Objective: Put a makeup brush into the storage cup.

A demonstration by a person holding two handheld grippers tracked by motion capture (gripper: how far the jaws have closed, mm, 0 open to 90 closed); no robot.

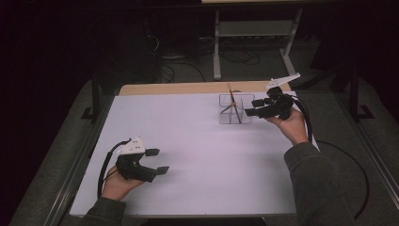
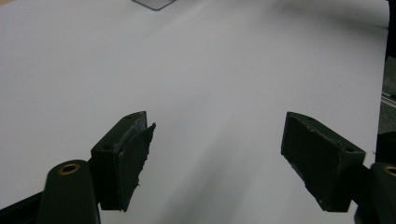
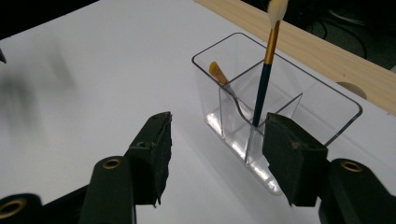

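- High view: the right gripper (image 1: 254,107) hangs just beside the right-hand wall of a clear plastic holder (image 1: 236,109) that stands toward the far edge of the white desk (image 1: 197,155).
- Right gripper view: the holder (image 3: 322,105) sits just ahead of the right gripper (image 3: 217,156), closer to its right jaw than to its left. It is a see-through, rounded-corner box split by clear inner walls into compartments, with bright glints along its base.
- A dark-handled brush (image 3: 262,93) stands tilted in a near compartment, just past the right jaw; its handle is dark blue-black low down, then a gold band, then a pale tip that rises well above the rim.
- A second brush (image 3: 223,79) with an orange-gold end leans in the compartment to the left of the first, its tip resting near the holder's corner.
- The right gripper's jaws stand partly apart with nothing between the pads; neither pad touches the holder or a brush.
- Left gripper view: the left gripper (image 2: 217,158) has its jaws spread wide over bare white desk, with nothing between them. A corner of the holder (image 2: 154,3) shows far ahead, well apart from it.
- High view: the left gripper (image 1: 157,161) is held low near the desk's near edge, well apart from the holder and from the right gripper.
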